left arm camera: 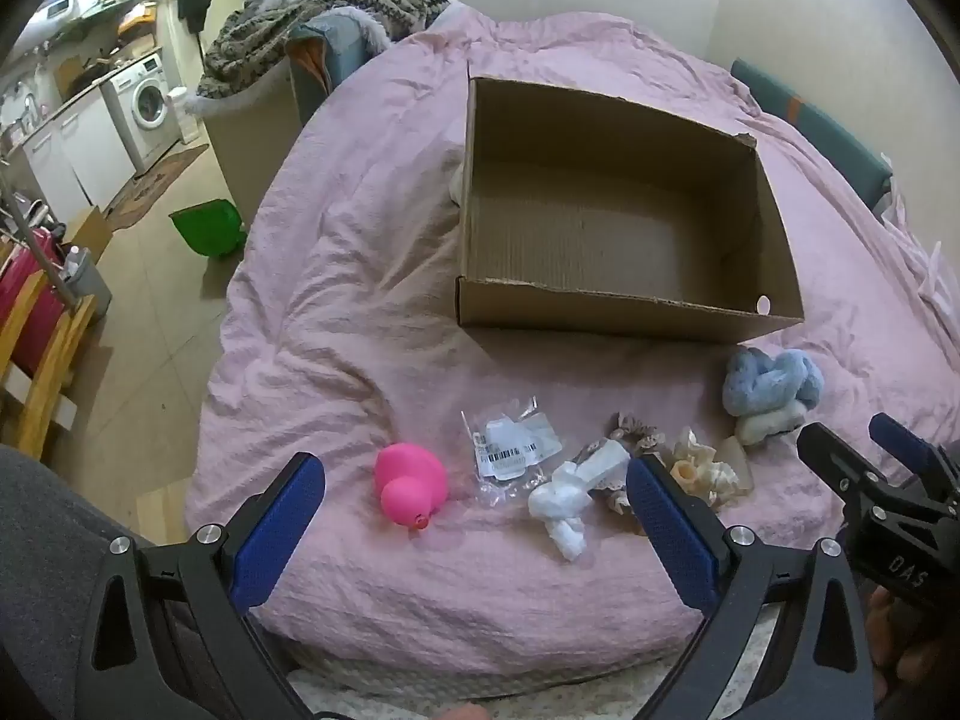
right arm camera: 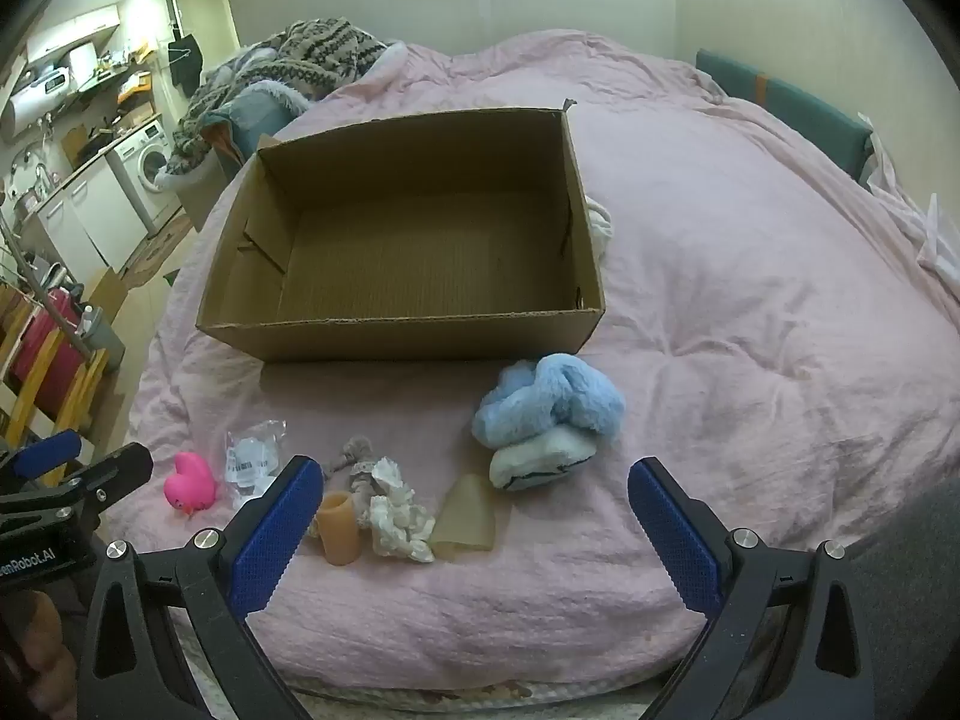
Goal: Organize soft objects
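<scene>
On the pink bed (right arm camera: pixel 720 276), from left to right, lie a pink duck (left arm camera: pixel 411 483), a plastic bag (left arm camera: pixel 513 447), a white knotted cloth (left arm camera: pixel 567 501) and a blue plush (right arm camera: pixel 549 402), before the cardboard box (right arm camera: pixel 408 333). Left tongs (left arm camera: pixel 474 531) and right tongs (right arm camera: pixel 474 531) are both wide, holding nothing.

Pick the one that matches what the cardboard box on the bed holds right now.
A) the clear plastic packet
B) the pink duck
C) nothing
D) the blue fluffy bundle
C: the cardboard box shows only its bare floor in both views, while the pink duck, blue fluffy bundle and clear plastic packet all lie on the pink duvet in front of it.
</scene>
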`<state>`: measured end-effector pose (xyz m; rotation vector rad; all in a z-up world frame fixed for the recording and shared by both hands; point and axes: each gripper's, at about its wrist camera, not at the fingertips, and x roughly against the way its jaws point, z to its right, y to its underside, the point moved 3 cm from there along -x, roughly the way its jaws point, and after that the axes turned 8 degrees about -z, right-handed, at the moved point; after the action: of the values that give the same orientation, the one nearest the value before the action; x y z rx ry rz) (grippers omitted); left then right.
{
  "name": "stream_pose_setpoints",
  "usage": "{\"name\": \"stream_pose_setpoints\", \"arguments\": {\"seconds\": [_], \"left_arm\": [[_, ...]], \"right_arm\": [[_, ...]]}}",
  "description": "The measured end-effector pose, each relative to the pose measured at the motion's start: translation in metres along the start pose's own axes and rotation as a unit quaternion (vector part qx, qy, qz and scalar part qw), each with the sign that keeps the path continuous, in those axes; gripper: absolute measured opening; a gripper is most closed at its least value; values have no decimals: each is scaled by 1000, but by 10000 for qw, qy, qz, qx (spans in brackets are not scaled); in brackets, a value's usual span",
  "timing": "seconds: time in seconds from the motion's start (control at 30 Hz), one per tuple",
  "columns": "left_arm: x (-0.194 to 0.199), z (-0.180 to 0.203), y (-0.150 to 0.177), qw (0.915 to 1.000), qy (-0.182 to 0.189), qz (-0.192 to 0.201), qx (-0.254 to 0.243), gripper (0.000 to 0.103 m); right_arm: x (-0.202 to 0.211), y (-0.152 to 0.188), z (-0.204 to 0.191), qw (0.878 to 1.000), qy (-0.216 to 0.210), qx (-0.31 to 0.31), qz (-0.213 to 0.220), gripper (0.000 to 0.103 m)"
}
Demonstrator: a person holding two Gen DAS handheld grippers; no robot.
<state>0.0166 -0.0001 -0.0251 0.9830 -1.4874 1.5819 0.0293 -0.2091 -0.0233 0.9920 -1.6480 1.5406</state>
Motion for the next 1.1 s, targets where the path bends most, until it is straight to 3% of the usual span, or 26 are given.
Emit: {"name": "stream_pose_setpoints", "arguments": {"seconds": [1.1], "left_arm": [[-9,-3,3,9999,0,-159,11,101]], "right_arm": [[0,0,1,10000,-30,-15,-39,103]]}}
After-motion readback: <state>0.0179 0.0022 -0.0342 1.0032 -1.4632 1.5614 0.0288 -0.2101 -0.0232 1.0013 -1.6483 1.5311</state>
